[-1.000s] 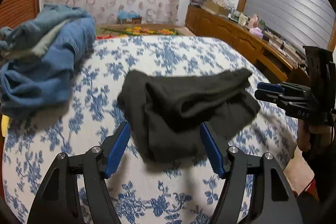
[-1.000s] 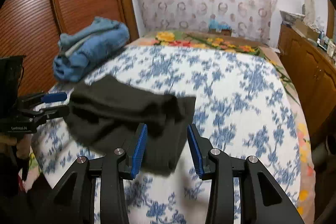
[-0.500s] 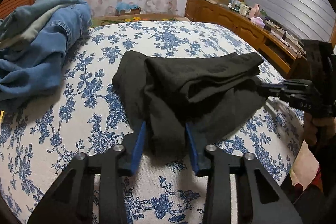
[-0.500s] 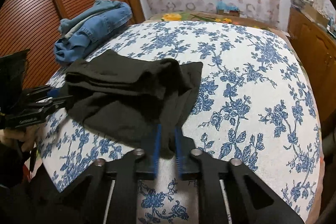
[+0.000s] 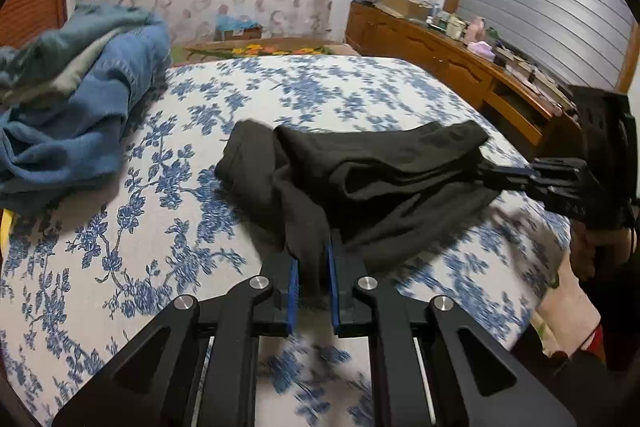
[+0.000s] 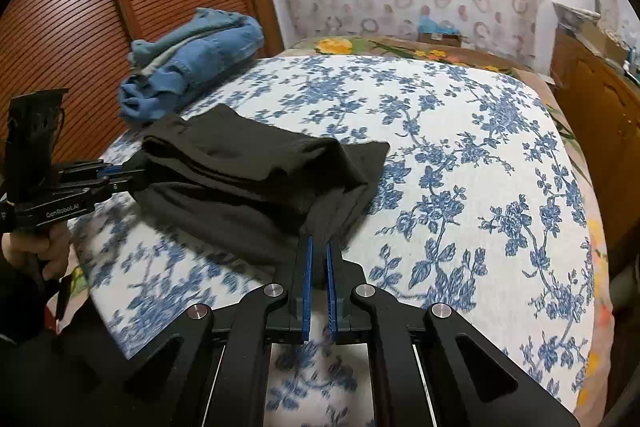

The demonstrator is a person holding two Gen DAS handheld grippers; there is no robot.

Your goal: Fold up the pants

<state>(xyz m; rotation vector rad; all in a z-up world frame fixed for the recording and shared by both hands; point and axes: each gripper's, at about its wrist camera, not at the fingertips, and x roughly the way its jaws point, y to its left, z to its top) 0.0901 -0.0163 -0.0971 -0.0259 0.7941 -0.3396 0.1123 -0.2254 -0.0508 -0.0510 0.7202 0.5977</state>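
Both grippers have closed since a second ago, when their jaws stood wide short of the cloth; the left gripper (image 5: 312,277) now pinches a near corner of the black pants (image 5: 360,175), its jaws narrow with cloth between the blue pads; the right gripper (image 6: 317,267) grips another near edge of the pants (image 6: 248,171), jaws almost together on thin fabric. The pants lie bunched and part-doubled on the near half of the bed (image 6: 480,155), whose sheet is white with blue flowers; a heap of jeans (image 5: 80,115) sits well apart at the far left by the wooden door.

Judging by this, the step in hand is the grasp before a spread or a fold; blur along the near edge suggests the hands are in motion. The next move calls for both corners to be lifted together and drawn apart, so the bunch opens flat before folding; an uneven pull would likely twist it.

Seen from the right wrist, the left gripper's side reads "GenRobot.AI"; letters on the right gripper's side, in the left view, are too small to read.
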